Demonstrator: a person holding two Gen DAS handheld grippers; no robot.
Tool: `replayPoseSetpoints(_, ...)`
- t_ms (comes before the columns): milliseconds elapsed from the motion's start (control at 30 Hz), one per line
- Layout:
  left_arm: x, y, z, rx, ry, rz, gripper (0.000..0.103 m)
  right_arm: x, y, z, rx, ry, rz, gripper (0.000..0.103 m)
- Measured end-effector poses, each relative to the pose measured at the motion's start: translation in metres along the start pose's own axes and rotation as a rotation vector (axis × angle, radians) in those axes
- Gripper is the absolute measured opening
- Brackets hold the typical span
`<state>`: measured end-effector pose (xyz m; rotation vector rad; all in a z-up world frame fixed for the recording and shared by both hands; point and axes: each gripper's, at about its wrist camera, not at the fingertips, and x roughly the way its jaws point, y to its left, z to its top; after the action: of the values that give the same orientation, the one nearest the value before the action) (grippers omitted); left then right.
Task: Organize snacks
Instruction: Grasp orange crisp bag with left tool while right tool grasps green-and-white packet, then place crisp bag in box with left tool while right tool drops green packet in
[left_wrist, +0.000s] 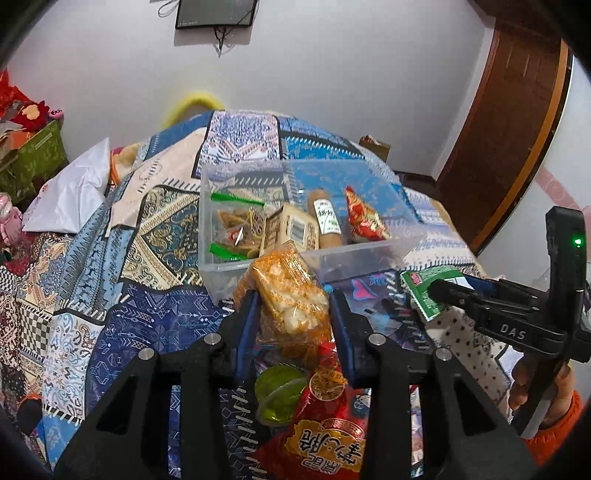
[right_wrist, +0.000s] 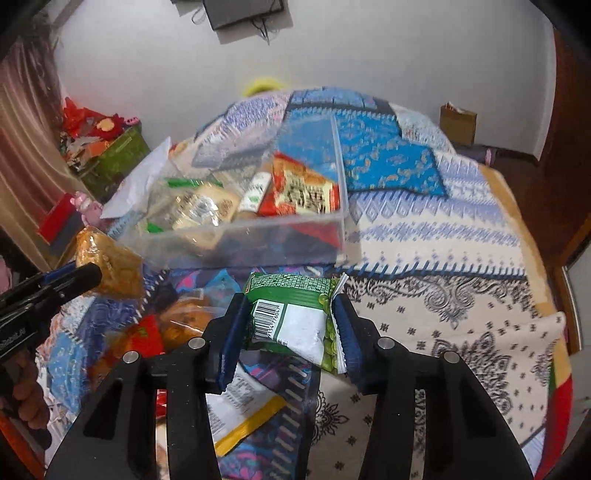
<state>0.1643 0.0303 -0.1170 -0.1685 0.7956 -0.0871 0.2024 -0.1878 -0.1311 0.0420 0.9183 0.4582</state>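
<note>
My left gripper (left_wrist: 293, 299) is shut on an orange snack packet (left_wrist: 291, 291) and holds it above the bed, just in front of the clear plastic bin (left_wrist: 369, 254). My right gripper (right_wrist: 291, 321) is shut on a green pea packet (right_wrist: 295, 314), also lifted near the bin (right_wrist: 280, 236). The bin holds several snacks: a red packet (left_wrist: 364, 216), a tan roll (left_wrist: 327, 218), a yellow packet (left_wrist: 291, 230) and a clear bag with green strips (left_wrist: 236, 225). The right gripper also shows in the left wrist view (left_wrist: 432, 291), the left one in the right wrist view (right_wrist: 92, 275).
Loose snacks lie on the patterned quilt (left_wrist: 122, 266) below the grippers: a red bag (left_wrist: 332, 424), a green jelly cup (left_wrist: 277, 391), a yellow-edged packet (right_wrist: 243, 413). A white plastic bag (left_wrist: 70, 199) and a green box (left_wrist: 33, 158) are to the left. A brown door (left_wrist: 509, 122) is at the right.
</note>
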Motion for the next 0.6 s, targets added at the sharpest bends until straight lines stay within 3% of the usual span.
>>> replayPoseSetpoints(300, -0.021, 0.01, 0.023, -0.016, -0.071, -0.009, 0.038, -0.029, 0.012, 0.022, -0.014, -0.115, 0.028, 0.044)
replayPoseSetpoints(600, -0.005, 0.026, 0.048, -0.043, -0.098, 0.017, 0.038, -0.015, 0.024, 0.051, -0.019, -0.156, 0.055, 0.044)
